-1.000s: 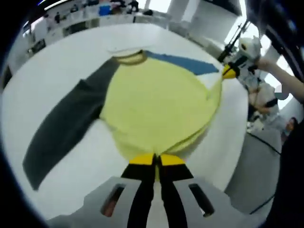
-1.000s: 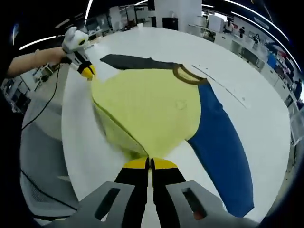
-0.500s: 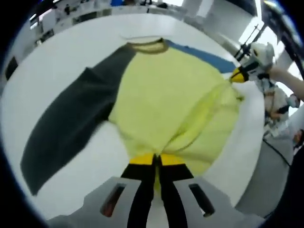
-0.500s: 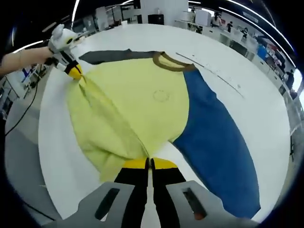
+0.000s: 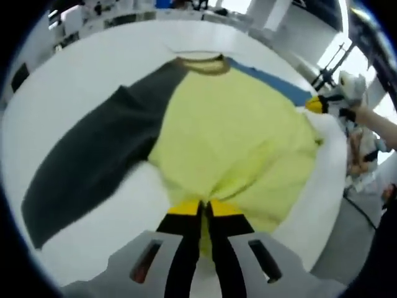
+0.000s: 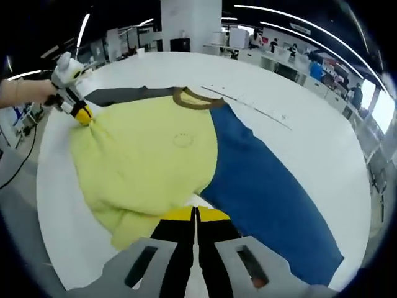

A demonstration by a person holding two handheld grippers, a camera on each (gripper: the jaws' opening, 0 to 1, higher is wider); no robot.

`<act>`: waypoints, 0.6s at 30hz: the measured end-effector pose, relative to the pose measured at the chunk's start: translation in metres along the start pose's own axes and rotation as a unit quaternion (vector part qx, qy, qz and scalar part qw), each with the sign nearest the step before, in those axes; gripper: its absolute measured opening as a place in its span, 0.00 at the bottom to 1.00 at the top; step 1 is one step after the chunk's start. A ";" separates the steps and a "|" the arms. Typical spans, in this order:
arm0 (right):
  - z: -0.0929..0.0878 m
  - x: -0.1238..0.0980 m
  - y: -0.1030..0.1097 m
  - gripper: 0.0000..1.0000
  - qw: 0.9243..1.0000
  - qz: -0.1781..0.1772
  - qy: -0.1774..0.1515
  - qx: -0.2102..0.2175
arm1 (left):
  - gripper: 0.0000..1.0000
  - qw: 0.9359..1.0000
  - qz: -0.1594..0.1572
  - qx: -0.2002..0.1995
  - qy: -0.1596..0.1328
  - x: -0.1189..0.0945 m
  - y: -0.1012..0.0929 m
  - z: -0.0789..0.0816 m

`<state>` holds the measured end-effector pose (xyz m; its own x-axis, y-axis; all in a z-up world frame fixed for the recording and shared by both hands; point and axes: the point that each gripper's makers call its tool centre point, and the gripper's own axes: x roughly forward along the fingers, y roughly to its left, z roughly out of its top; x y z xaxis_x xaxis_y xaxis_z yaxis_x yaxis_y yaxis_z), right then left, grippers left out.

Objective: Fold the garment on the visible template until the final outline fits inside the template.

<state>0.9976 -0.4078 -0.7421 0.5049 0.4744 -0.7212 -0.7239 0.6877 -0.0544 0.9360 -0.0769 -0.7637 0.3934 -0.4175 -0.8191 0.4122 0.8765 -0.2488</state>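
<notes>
Yellow garment (image 5: 236,136) hem pinched by both closed grippers, left (image 5: 202,210) and right (image 6: 195,215), on white table (image 6: 298,118)

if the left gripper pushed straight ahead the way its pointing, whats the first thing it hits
The left gripper is already shut on the hem of the yellow garment body, so it would meet that fabric at once and bunch it toward the brown collar. How high the cloth is lifted is unclear.
</notes>
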 end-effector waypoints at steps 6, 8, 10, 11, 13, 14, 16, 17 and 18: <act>0.005 -0.022 -0.017 0.10 0.999 -0.037 -0.022 0.001 | 0.03 0.998 0.020 -0.038 -0.056 -0.016 0.011 0.016; 0.006 -0.027 -0.018 0.17 0.999 -0.041 -0.028 0.007 | 0.05 0.997 0.022 -0.043 -0.066 -0.023 0.011 0.018; 0.008 -0.033 -0.020 0.25 0.998 -0.049 -0.040 0.024 | 0.07 0.996 0.031 -0.039 -0.075 -0.030 0.015 0.019; 0.007 -0.038 -0.020 0.28 0.997 -0.052 -0.042 0.033 | 0.08 0.995 0.036 -0.039 -0.085 -0.035 0.015 0.021; 0.008 -0.045 -0.019 0.32 0.996 -0.055 -0.049 0.050 | 0.10 0.993 0.040 -0.041 -0.099 -0.046 0.012 0.022; 0.009 -0.048 -0.019 0.34 0.996 -0.057 -0.053 0.052 | 0.11 0.992 0.043 -0.042 -0.106 -0.050 0.011 0.024; 0.007 -0.056 -0.014 0.38 0.995 -0.056 -0.055 0.067 | 0.13 0.991 0.044 -0.045 -0.117 -0.056 0.011 0.024; 0.007 -0.059 -0.011 0.40 0.994 -0.054 -0.056 0.076 | 0.14 0.991 0.044 -0.046 -0.121 -0.059 0.010 0.023; 0.008 -0.063 -0.008 0.41 0.993 -0.049 -0.063 0.082 | 0.16 0.990 0.045 -0.045 -0.127 -0.063 0.007 0.022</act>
<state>0.9753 -0.4389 -0.6910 0.6312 0.4585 -0.6255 -0.5868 0.8097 0.0014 0.9324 -0.0494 -0.7026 0.6235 -0.3732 -0.6870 0.2955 0.9260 -0.2348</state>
